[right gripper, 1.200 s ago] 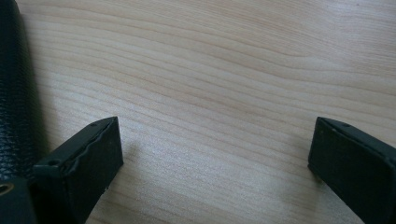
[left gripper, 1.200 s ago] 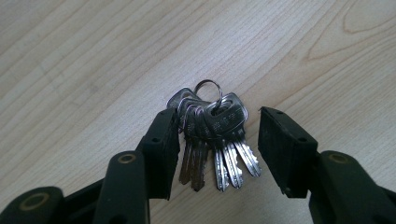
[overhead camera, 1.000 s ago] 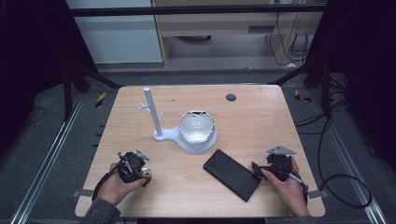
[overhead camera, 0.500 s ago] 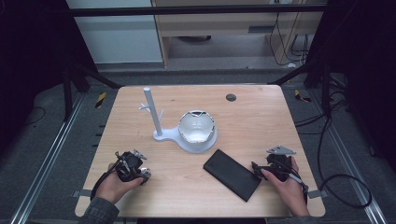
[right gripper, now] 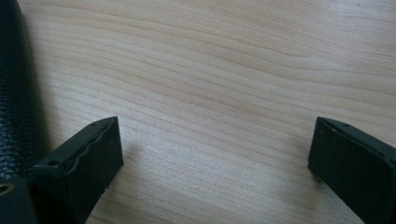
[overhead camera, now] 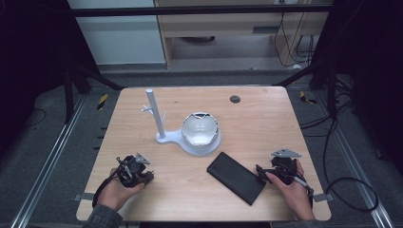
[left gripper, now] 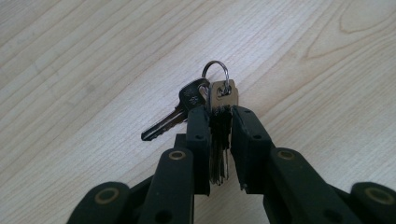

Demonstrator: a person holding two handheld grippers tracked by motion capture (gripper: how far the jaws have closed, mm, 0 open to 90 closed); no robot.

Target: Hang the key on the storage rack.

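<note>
Our left gripper [left gripper: 219, 126] has just been closing its jaws on the keys [left gripper: 210, 100] low over the tabletop [left gripper: 93, 56], the right gripper [right gripper: 215, 144] gaping empty; gripped by thin blades, the keys could swivel or slip out as we lift.

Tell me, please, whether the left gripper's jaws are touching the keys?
Touching: the left gripper view shows the left gripper, jaws just closing, pressing both pads against the keys.

shiny metal keys [left gripper: 212, 100], matt pale wood table [left gripper: 93, 56], grainy black case [right gripper: 16, 93].
</note>
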